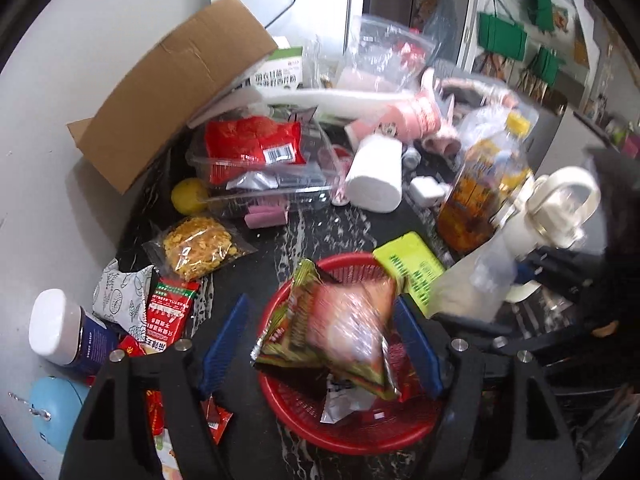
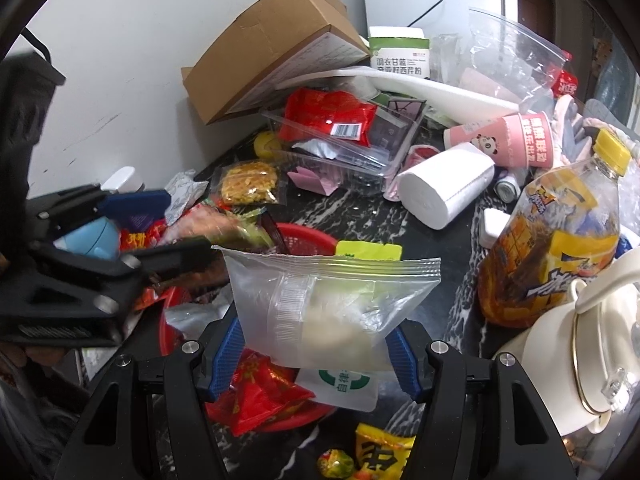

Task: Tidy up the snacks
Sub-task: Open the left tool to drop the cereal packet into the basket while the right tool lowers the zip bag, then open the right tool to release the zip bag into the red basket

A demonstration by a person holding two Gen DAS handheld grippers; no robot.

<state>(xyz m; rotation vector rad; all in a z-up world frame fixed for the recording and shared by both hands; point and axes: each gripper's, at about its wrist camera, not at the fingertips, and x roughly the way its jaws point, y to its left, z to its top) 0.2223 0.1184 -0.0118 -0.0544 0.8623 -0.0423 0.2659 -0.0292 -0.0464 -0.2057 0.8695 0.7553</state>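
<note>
A black marble-patterned counter (image 1: pixel 320 232) carries a wide clutter against a white wall. Largest on it is a brown cardboard box (image 1: pixel 172 84), lying open on its side at the back left. In front of the box sits a clear plastic tray (image 1: pixel 260 184) holding a red packet (image 1: pixel 252 140). To the right stand a tea bottle with a yellow cap (image 2: pixel 556 240) and a cream kettle (image 2: pixel 580 340), with a white paper roll (image 1: pixel 374 176) lying on its side between tray and bottle, and a pink paper cup (image 2: pixel 516 140) tipped over behind it.

Near the front is a red mesh basket (image 1: pixel 352 432), already holding several wrappers. Over it a green and pink snack packet (image 1: pixel 340 324) shows blurred (its print cannot be read); it lies between the blue pads of the left gripper (image 1: pixel 324 348), whose jaws stand apart, the left pad (image 1: pixel 226 340) well clear of the packet and the right one close against its edge.

The right gripper (image 2: pixel 316 356) is clamped on a clear zip bag (image 2: pixel 332 304) with something pale inside, held upright just above the basket (image 2: pixel 168 324).

Smaller things lie left of the basket: a clear bag of yellow crisps (image 1: pixel 198 246), a white-lidded blue jar (image 1: pixel 68 332), and a yellow lemon (image 1: pixel 188 196) beside the tray.
</note>
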